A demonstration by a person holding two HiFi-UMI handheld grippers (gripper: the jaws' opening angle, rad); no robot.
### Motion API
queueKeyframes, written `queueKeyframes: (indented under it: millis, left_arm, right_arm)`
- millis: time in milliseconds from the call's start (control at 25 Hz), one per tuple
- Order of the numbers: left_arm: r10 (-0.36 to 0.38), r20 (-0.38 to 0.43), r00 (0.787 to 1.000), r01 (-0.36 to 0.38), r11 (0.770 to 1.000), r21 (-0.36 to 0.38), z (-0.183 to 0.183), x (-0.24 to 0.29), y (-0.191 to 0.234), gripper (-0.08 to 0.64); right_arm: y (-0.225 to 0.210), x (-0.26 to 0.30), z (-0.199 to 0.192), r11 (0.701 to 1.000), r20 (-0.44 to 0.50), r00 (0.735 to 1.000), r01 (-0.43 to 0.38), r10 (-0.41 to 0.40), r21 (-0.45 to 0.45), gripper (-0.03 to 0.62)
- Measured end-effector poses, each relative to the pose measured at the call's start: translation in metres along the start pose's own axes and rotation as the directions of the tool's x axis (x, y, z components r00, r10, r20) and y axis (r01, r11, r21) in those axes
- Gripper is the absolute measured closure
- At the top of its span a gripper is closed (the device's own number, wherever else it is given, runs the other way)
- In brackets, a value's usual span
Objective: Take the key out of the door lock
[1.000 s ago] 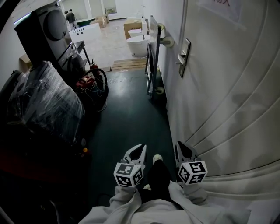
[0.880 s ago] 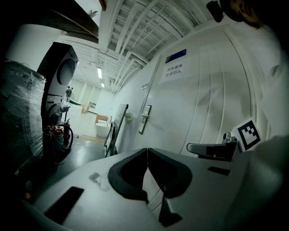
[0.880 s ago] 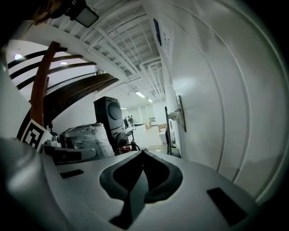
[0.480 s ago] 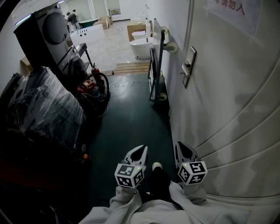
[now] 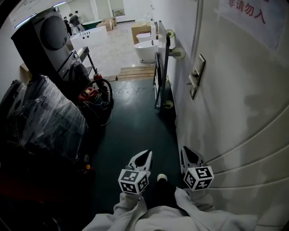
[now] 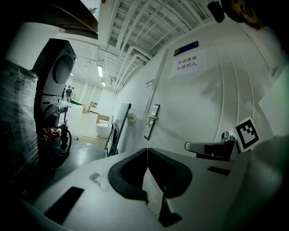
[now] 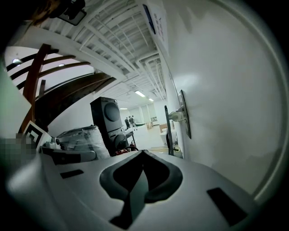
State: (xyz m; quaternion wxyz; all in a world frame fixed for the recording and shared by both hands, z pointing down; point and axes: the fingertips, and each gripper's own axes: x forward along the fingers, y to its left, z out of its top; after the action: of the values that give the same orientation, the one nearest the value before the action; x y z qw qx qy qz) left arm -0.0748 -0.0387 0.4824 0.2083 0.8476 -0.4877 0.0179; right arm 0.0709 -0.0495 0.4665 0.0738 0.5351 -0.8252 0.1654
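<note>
**A:** Where is the key?

**B:** I cannot make it out. The silver rectangular metal lock plate with its lever handle is mounted on the broad white door. From here, anything in the keyhole is too small to tell.

**A:** And the two grippers?

**B:** Both hang well short of the lock plate, low down and close to the person's pale sleeves. The white left gripper with black-lined jaws is closed tip to tip, with nothing between the jaws. The matching white right gripper is closed the same way and also empty. It sits below the lock plate, near the door face, and the left one is further out from the lock plate over the dark green floor.

**A:** What else is around the lock plate?

**B:** Above it on the door is a white paper notice with red characters. Just beyond the lock plate, a black-framed upright trolley with pale wheels stands along the same wall, and a white ceramic toilet sits beyond that. Across the floor from the lock plate are a tall black stacked machine with a round front and a grey bundle wrapped in clear plastic film. A red device with a coiled black hose is there too
</note>
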Motion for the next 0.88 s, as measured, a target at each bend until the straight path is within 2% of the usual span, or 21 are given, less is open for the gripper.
queueKeyframes:
  millis: [280,520,880]
  left_arm:
    - [0.024,0.013,1.0,-0.024,1.0,-0.009,0.019,0.043,0.024,0.546]
    - [0.014,0.022,1.0,-0.014,1.0,-0.009,0.034,0.091,0.034,0.546]
    - [0.006,0.015,1.0,-0.005,1.0,-0.024,0.036,0.146,0.041,0.546]
  right_arm:
    - [-0.024,0.047,0.018,1.0,0.005,1.0,-0.008,0.008,-0.005,0.54]
    - [-0.054,0.082,0.038,1.0,0.012,1.0,-0.004,0.004,-0.014,0.54]
    - [-0.091,0.118,0.045,1.0,0.011,1.0,0.001,-0.001,-0.007,0.54]
